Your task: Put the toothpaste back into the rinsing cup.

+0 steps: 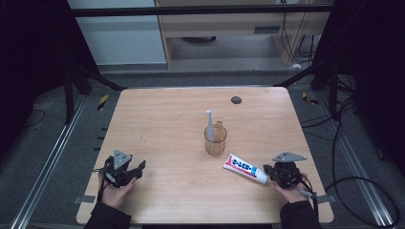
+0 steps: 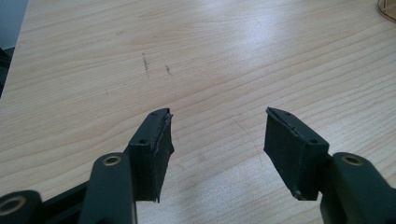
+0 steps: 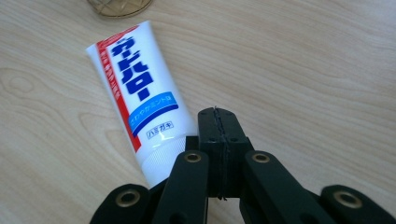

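The toothpaste tube (image 1: 245,168) lies flat on the wooden table (image 1: 181,119), near the front right, its cap end pointing at our right gripper and its crimped end angled toward the glass cup.

Starting at the left, our left gripper (image 1: 125,170) rests low over bare wood with its jaws spread wide and nothing between them; it is well apart from everything, so we see little risk there.

In the middle stands the amber glass cup (image 1: 215,139) with a white toothbrush (image 1: 209,125) upright in it. The tube's tail lies close to its base, so a push along the tube could slide it into the cup and tip the brush out.

At the right, our right gripper (image 3: 219,133) has its jaws pressed together, holding nothing, just beside the tube's cap; whether a pad touches the cap we cannot quite tell. If we advance with the jaws closed like this, we would likely shove or spin the tube rather than grasp it.
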Demonstrator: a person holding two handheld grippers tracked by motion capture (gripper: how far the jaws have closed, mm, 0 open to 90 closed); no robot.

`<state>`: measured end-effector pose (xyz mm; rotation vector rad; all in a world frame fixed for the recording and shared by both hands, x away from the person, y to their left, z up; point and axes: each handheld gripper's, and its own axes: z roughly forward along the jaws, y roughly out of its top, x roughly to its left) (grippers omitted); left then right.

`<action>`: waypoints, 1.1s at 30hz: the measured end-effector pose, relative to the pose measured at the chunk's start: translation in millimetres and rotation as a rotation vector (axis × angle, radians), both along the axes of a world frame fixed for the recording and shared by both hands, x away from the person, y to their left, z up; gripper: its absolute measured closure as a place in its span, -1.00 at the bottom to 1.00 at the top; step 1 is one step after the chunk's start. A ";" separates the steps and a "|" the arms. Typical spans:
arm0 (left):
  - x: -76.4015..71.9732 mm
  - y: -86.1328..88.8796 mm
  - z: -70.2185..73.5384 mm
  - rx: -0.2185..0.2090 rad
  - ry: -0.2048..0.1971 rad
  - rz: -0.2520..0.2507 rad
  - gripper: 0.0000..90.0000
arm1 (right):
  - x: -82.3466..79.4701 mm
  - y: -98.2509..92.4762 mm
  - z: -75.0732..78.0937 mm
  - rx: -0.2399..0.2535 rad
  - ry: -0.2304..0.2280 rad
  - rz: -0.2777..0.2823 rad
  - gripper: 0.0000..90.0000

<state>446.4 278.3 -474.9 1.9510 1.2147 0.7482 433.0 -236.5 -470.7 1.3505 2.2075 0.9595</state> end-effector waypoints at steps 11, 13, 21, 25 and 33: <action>0.4 -0.7 -0.4 0.004 0.005 -0.003 -0.10 | -19.4 4.5 -0.5 0.010 0.012 0.029 1.00; 0.3 -0.8 -0.2 0.003 0.004 -0.002 -0.10 | -21.8 5.8 -0.3 0.013 0.016 0.032 1.00; 0.8 -0.5 -0.3 0.002 0.006 -0.002 -0.11 | -24.1 6.4 2.3 0.014 0.016 0.030 1.00; 1.5 -0.9 -1.1 0.005 0.010 0.000 -0.10 | -22.5 3.9 7.0 0.001 -0.011 0.020 0.97; 2.2 -1.2 -1.3 0.008 0.012 -0.002 -0.11 | -18.3 4.8 19.3 -0.024 -0.038 -0.007 0.79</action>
